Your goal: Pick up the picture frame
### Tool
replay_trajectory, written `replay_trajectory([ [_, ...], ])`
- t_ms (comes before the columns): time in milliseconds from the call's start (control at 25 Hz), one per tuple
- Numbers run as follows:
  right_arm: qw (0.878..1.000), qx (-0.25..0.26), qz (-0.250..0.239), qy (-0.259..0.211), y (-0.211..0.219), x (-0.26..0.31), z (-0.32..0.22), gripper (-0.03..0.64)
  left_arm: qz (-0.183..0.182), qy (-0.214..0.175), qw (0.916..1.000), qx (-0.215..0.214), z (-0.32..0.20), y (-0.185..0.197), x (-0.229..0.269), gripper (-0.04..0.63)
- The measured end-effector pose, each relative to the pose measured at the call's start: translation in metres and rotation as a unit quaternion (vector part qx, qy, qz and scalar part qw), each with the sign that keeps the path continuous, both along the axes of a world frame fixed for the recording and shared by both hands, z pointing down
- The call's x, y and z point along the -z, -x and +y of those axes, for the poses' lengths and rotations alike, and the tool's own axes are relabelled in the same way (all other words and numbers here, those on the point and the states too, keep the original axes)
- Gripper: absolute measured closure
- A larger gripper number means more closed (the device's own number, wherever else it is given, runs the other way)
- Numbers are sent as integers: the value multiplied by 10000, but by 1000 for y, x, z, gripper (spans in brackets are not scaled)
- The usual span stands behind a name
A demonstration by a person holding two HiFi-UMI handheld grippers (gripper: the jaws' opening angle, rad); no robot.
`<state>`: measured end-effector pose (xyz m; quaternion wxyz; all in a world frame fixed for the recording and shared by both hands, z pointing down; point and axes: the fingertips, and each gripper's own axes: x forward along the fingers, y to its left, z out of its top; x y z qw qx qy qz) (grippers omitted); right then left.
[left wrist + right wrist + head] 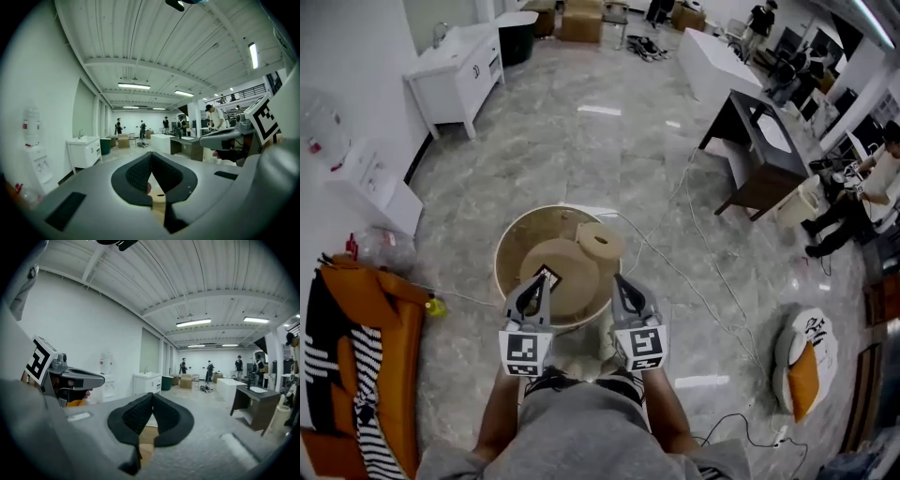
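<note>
Both grippers are held side by side at waist height, pointing out over a round beige table (pixel 508 246). My left gripper (pixel 536 281) is shut, its black pads meeting at the tips with nothing between them (pixel 151 157). My right gripper (pixel 622 283) is also shut and empty (pixel 152 398). On the table lie a large round wooden disc (pixel 572 267) and a smaller round roll (pixel 601 241). A small black-edged square (pixel 547 276) sits on the disc just by the left gripper's tip. I cannot tell whether that square is the picture frame.
A white sink cabinet (pixel 456 67) stands at the far left and a dark desk (pixel 757 150) at the right. Orange and striped fabric (pixel 366 347) lies at the left, a round cushion (pixel 806 352) at the right. Cables cross the marble floor. People stand far off.
</note>
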<state>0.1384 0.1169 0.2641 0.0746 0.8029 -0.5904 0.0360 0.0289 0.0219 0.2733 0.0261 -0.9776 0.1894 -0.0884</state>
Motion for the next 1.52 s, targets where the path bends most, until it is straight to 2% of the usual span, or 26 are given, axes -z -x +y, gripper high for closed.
replay_trajectory([
  [280,9939,1089,-106,127,5,-11,-79,617,-9,124,9939,1100,-54,24,-7,578],
  [480,9830,1796,-176,322,9,-26,-137,617,-137,345,9824,1829,-92,38,-27,578],
  [720,9684,2376,-338,683,4,-71,-194,617,-346,630,9675,2423,-129,40,-65,578],
  [1040,9491,2853,-557,1215,0,-156,-253,617,-568,1083,9478,2945,-169,40,-142,578],
  [1520,9224,3248,-816,1923,10,-290,-282,617,-784,1558,9294,3254,-196,43,-262,578],
])
